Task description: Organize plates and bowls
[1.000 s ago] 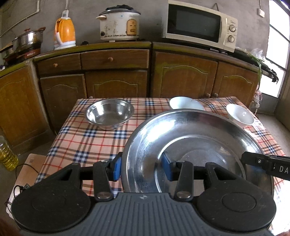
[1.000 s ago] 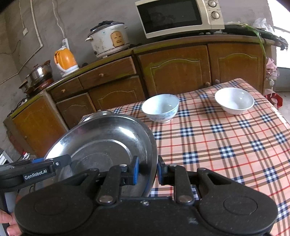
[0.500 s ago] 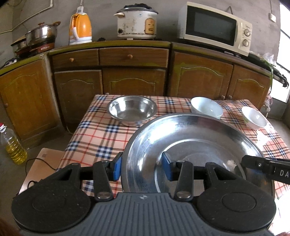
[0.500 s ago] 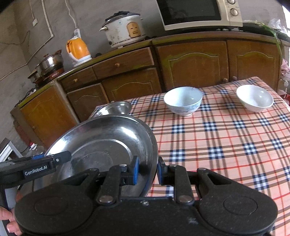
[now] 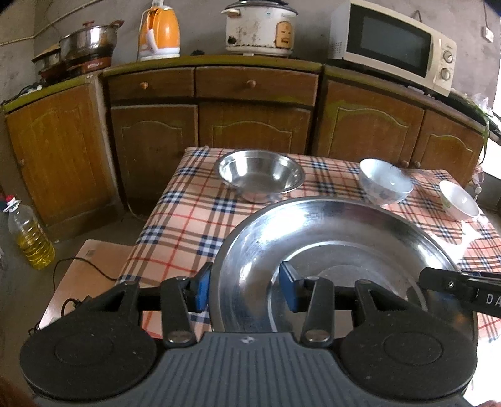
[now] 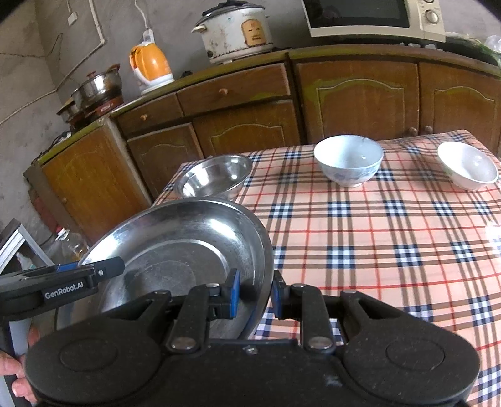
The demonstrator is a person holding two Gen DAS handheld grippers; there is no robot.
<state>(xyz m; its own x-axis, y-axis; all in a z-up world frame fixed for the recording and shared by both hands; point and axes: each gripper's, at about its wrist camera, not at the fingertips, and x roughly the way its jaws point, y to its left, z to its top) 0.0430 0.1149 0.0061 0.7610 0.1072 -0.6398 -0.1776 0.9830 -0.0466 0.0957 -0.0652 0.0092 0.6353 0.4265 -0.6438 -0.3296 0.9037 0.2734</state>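
Steel plate (image 5: 328,247) hangs over the near left corner of the checked table (image 6: 375,250), each rim pinched by the left gripper (image 5: 245,289) and right gripper (image 6: 255,292). Slick thin edges could slide free, dropping it onto the steel bowl (image 5: 261,173).

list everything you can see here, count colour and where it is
steel plate: 1, silver, held above the near table edge by both grippers
steel bowl: 1, silver, far left of table
white bowls: 2, far middle and far right of table
table: 1, checked cloth
cabinets: brown wood, behind table
kettle: 1, orange, on counter
rice cooker: 1, white, on counter
microwave: 1, cream, on counter
lidded pot: 1, silver, counter's left end
oil bottle: 1, yellow, on floor
left gripper: black, blue pads, on plate rim
right gripper: same, opposite rim
hand: 1, lower left in right wrist view
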